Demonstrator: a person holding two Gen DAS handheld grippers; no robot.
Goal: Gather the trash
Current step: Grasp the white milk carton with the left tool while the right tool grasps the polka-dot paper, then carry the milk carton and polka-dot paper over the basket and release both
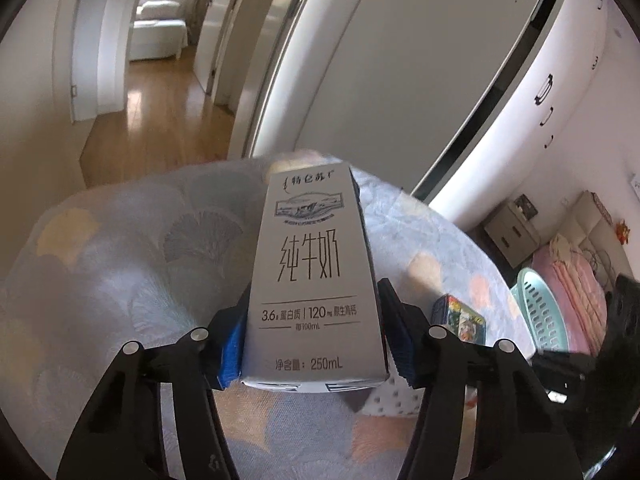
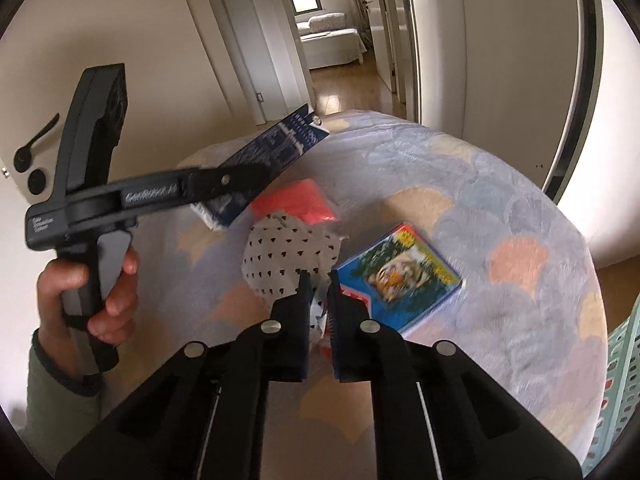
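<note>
Jaws of the left gripper [image 1: 314,334] clamp a milk carton [image 1: 316,280] above the desk [image 1: 120,264]. Right gripper [image 2: 318,280] jaws, slightly parted, pinch a spotted wrapper [image 2: 288,256]; motion blur hides the contact.

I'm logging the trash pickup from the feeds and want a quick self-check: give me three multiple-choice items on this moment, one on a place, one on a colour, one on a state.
1. Where does the tiger-picture box lie?
A. on the wooden floor
B. on the patterned table cover, right of the spotted paper
C. inside the basket

2. What colour is the perforated basket beside the table?
A. black
B. red
C. light teal

3. What state is the left gripper in?
A. wide open, nothing in it
B. shut on the milk carton
C. lying on the table

Answers:
1 B: the right wrist view shows the box flat on the cover, next to the paper.
2 C: its holed rim looks teal in both views.
3 B: the blue pads press both sides of the carton, which is held off the table.
</note>
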